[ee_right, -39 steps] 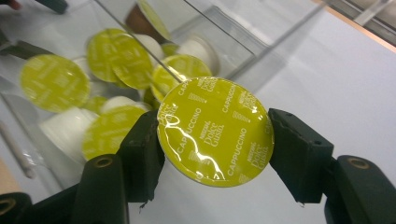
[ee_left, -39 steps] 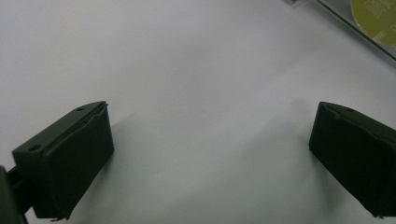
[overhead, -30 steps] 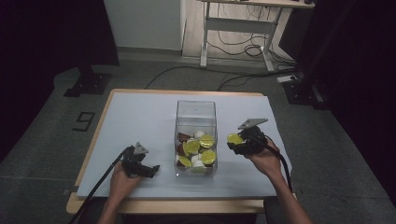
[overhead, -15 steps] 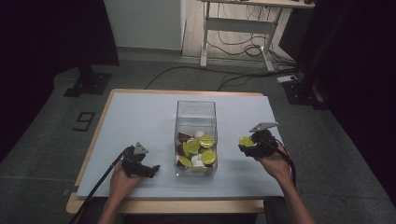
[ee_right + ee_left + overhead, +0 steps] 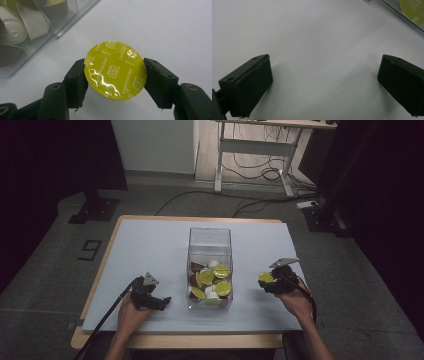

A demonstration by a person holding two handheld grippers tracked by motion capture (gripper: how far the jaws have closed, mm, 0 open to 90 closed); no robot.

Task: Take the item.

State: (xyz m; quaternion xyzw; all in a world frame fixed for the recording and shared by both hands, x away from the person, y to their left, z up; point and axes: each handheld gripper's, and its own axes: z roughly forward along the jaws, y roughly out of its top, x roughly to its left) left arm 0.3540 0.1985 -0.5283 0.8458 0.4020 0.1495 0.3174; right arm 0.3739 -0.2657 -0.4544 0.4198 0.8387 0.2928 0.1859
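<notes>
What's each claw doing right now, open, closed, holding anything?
Left claw: open, nothing between its jaws, over the bare white table cover.
Right claw: closed on a yellow-lidded coffee capsule, beside the clear box.

On the white worktop (image 5: 150, 245) a clear box (image 5: 210, 265) holds yellow-lidded, brown and white capsules. The right tool (image 5: 270, 281) grips a yellow-lidded capsule (image 5: 265, 277) just right of the box; the left tool (image 5: 162, 301) rests left of it, jaws apart
</notes>
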